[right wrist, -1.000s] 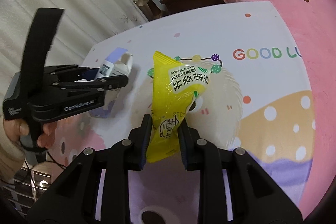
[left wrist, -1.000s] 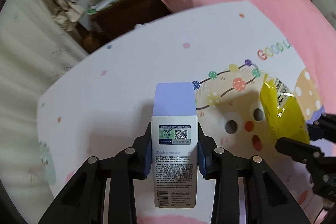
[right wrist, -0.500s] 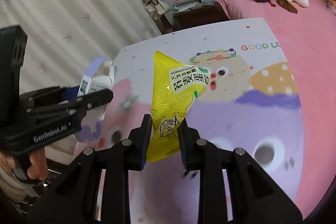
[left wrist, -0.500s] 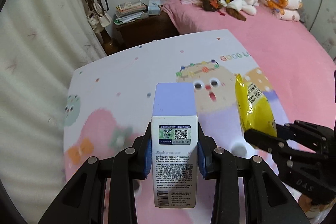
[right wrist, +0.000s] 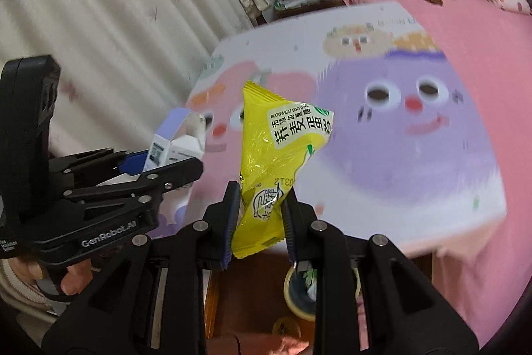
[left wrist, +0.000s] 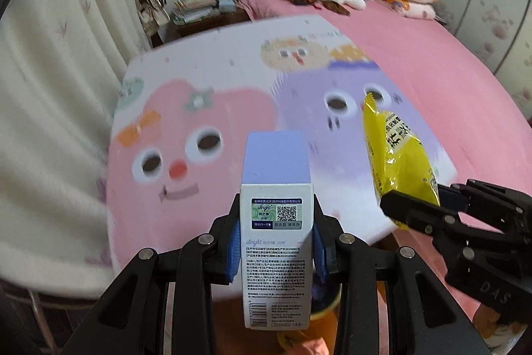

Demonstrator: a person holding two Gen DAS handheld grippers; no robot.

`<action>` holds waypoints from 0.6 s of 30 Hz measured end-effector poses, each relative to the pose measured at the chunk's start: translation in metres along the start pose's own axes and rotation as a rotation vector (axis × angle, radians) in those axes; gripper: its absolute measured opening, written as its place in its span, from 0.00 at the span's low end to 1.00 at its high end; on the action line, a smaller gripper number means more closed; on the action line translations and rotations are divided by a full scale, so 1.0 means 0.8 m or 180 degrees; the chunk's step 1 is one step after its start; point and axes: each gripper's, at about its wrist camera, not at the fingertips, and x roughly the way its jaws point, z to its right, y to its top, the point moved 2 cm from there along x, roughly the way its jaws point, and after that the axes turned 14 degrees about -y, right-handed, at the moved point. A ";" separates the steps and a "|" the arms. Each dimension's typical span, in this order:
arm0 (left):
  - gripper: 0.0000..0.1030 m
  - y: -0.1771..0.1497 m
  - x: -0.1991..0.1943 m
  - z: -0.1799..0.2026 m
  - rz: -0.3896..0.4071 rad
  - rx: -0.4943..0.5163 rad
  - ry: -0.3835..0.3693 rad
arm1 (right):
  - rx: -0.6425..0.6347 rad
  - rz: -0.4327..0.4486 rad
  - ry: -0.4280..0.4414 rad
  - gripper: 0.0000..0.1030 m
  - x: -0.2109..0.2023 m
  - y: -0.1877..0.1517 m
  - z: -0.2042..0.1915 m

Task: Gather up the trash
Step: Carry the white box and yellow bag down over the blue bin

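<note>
My left gripper (left wrist: 276, 242) is shut on a white and lilac carton (left wrist: 276, 222) with a QR label, held upright. My right gripper (right wrist: 261, 215) is shut on the lower end of a yellow snack wrapper (right wrist: 282, 155). In the left wrist view the wrapper (left wrist: 395, 162) and right gripper (left wrist: 419, 205) sit just right of the carton. In the right wrist view the carton (right wrist: 176, 145) and left gripper (right wrist: 173, 168) are at the left, with a hand (right wrist: 63, 278) on the handle. Both items hang above the near edge of a cartoon-printed mat (right wrist: 432, 172).
A small round bin (right wrist: 302, 291) with a yellowish rim stands on the wooden floor below the grippers. The mat lies on a pink bed (left wrist: 432, 62) with pillows and plush toys at the headboard. A curtain (left wrist: 50, 88) hangs at the left; a nightstand (left wrist: 199, 19) holds books.
Both grippers have pulled back toward the near edge of the mat, still holding their items. The floor and bin have come into view below.
</note>
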 end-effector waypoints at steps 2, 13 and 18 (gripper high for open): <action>0.33 -0.039 0.000 0.000 -0.0094 -0.0035 -0.0082 | -0.0010 -0.0106 -0.0056 0.21 -0.002 -0.035 -0.008; 0.33 -0.217 0.078 0.009 -0.0520 -0.0340 -0.0395 | -0.0069 -0.0890 -0.0304 0.21 0.076 -0.219 -0.001; 0.33 -0.286 0.157 -0.001 -0.0727 -0.0492 -0.0382 | -0.0009 -0.1195 -0.0389 0.21 0.170 -0.288 0.034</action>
